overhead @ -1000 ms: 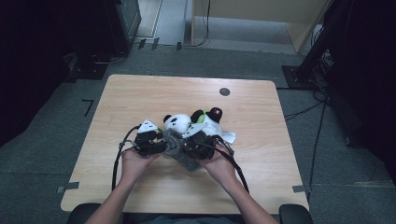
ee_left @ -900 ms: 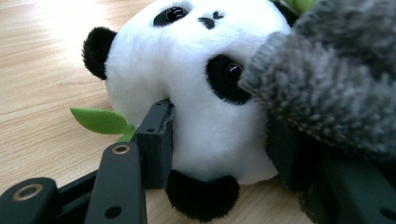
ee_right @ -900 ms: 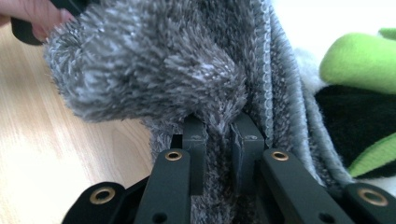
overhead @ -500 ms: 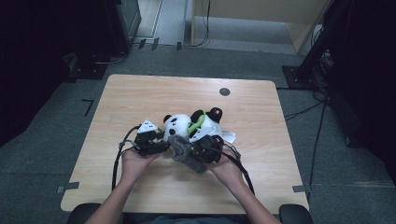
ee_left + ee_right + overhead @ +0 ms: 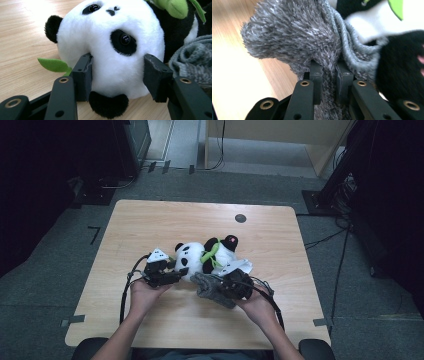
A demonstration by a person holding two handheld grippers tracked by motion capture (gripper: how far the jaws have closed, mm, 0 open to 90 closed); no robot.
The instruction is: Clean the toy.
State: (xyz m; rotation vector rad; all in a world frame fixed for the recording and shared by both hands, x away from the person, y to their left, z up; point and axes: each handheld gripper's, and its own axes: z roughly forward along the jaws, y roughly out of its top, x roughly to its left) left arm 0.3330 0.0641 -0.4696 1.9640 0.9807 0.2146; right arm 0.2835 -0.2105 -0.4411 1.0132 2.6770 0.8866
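Two grips set, sock drawn toward the toy's feet

Two grippers work one plush panda, which lies on its side near the middle of the table, head to the left.

Left gripper: jaws half spread and pressed into both sides of the panda's head; the fur bulges between the pads in the left gripper view. The hand holds the same spot as in the earlier high views. Judgement: it serves as an anchor.

Centre: grey fuzzy sock lies just below the panda's body, touching it.

Right gripper: jaws nearly together, pinching a fold of the sock. Against the two earlier high views, this hand and the sock sit further right and a little nearer the person; the sock now stretches between the toy and the gripper. A black paw with a pink pad shows just beside the sock's ribbed edge.

Judgement: the sock is being repositioned for dressing the foot. Cuff not yet over the paw. Risk: one-sided pinch leaves the opening collapsed.
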